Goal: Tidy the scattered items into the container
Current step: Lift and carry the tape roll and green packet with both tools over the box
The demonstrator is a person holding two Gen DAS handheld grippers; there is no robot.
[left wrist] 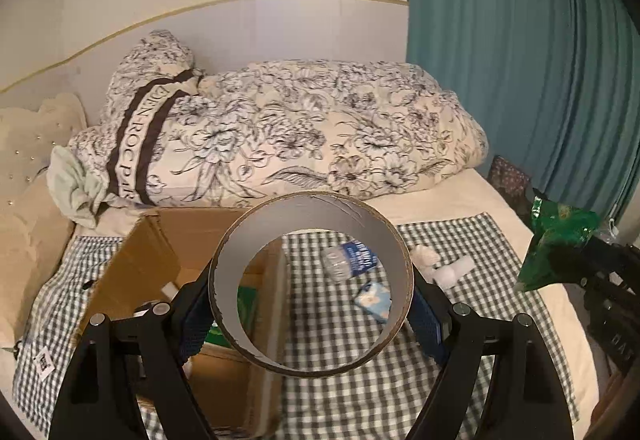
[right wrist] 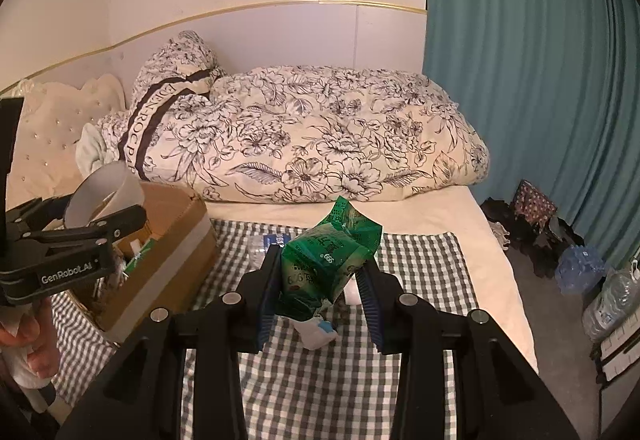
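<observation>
My left gripper (left wrist: pixel 312 304) is shut on a wide cardboard tape ring (left wrist: pixel 332 214), its blue pads pressing both outer sides. The ring hangs above the right wall of an open cardboard box (left wrist: pixel 160 252) that holds several items. My right gripper (right wrist: pixel 320 268) is shut on a crumpled green packet (right wrist: pixel 328 260), held above the checked cloth (right wrist: pixel 320 380). A clear water bottle (left wrist: pixel 348 260), a blue tissue pack (left wrist: pixel 374 300) and white wads (left wrist: pixel 444 268) lie on the cloth. In the right wrist view the box (right wrist: pixel 176 240) sits at the left, with the ring (right wrist: pixel 104 196) over it.
A rolled floral duvet (left wrist: pixel 300 136) lies across the bed behind the cloth. A teal curtain (right wrist: pixel 540 80) hangs at the right. Dark clothes (right wrist: pixel 532 224) and water bottles (right wrist: pixel 612 300) crowd the floor beside the bed. A person's hand (right wrist: pixel 24 340) shows at the lower left.
</observation>
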